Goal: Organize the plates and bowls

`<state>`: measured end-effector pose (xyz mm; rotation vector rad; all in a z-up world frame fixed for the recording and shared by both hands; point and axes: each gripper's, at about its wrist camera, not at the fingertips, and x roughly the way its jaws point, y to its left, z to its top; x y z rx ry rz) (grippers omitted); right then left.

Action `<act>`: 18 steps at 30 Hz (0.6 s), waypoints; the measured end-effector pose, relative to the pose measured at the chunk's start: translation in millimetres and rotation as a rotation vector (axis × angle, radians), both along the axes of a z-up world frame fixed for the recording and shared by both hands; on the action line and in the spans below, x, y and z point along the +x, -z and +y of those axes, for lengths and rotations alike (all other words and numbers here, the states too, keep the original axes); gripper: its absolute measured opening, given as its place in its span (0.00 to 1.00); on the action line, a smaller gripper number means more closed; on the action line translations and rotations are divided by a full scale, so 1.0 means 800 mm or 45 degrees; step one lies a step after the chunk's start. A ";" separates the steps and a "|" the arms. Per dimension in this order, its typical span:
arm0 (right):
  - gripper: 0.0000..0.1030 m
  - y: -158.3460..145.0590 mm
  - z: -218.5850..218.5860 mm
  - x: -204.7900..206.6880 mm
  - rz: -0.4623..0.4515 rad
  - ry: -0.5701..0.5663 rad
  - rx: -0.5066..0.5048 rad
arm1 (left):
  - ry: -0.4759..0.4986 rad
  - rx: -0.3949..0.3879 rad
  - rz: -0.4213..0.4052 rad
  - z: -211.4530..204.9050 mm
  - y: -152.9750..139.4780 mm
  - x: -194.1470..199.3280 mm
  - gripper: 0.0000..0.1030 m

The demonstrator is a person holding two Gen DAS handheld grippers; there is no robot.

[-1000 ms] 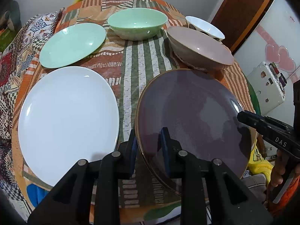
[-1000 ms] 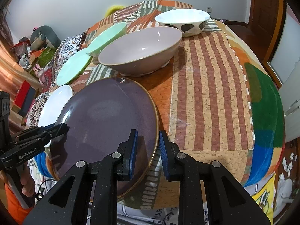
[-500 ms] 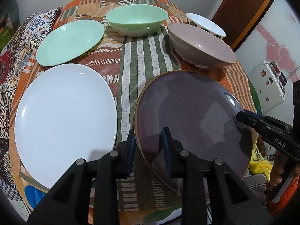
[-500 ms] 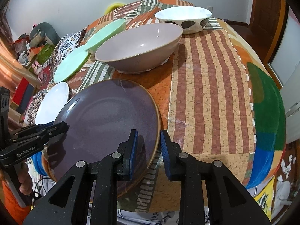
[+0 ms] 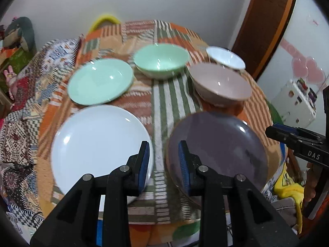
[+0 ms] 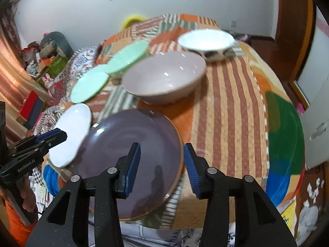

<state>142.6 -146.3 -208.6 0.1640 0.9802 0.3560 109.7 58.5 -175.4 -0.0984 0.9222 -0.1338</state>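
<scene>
Both hand-held grippers have lifted off the purple plate [image 6: 131, 156], which now lies flat on the tabletop [image 6: 226, 107] before the mauve bowl [image 6: 164, 78]. The right hand-held gripper [image 6: 161, 164] has just been opening, jaws apart, nothing between them; the left hand-held gripper [image 5: 162, 162] also stands apart and empty. We judge the plate placed; the white plate [image 5: 98, 144] beside it looks next.

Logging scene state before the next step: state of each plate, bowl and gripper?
Purple plate: flat on the table, released.
White plate: flat, empty.
Green plate: flat, empty.
Green bowl: upright, empty.
Pink bowl: upright, empty.
White bowl: upright, empty.
Left gripper: open, holding nothing.
Right gripper: jaws just opened, astride the purple plate's rim, not pressing.
</scene>
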 end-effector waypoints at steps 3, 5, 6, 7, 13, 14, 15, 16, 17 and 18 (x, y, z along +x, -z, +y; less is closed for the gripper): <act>0.45 -0.016 0.014 -0.002 -0.058 -0.028 -0.002 | -0.047 0.018 -0.058 0.017 -0.019 -0.010 0.30; 0.45 -0.028 0.026 -0.003 -0.093 -0.056 0.009 | -0.077 0.027 -0.090 0.027 -0.028 -0.016 0.38; 0.45 -0.031 0.032 -0.003 -0.108 -0.067 0.011 | -0.095 0.032 -0.109 0.033 -0.032 -0.020 0.40; 0.45 -0.035 0.038 -0.003 -0.123 -0.079 0.013 | -0.110 0.039 -0.122 0.036 -0.035 -0.022 0.43; 0.46 -0.054 0.082 0.000 -0.191 -0.174 0.021 | -0.210 0.063 -0.177 0.076 -0.049 -0.042 0.54; 0.46 -0.055 0.090 0.001 -0.196 -0.191 0.023 | -0.228 0.067 -0.181 0.082 -0.050 -0.045 0.56; 0.46 -0.056 0.099 0.003 -0.200 -0.208 0.024 | -0.252 0.076 -0.182 0.091 -0.050 -0.047 0.57; 0.46 -0.056 0.106 0.004 -0.203 -0.221 0.024 | -0.265 0.080 -0.180 0.095 -0.048 -0.048 0.58; 0.46 -0.055 0.114 0.005 -0.204 -0.236 0.022 | -0.278 0.082 -0.175 0.102 -0.046 -0.048 0.60; 0.46 -0.055 0.123 0.007 -0.204 -0.253 0.018 | -0.292 0.080 -0.166 0.110 -0.043 -0.049 0.61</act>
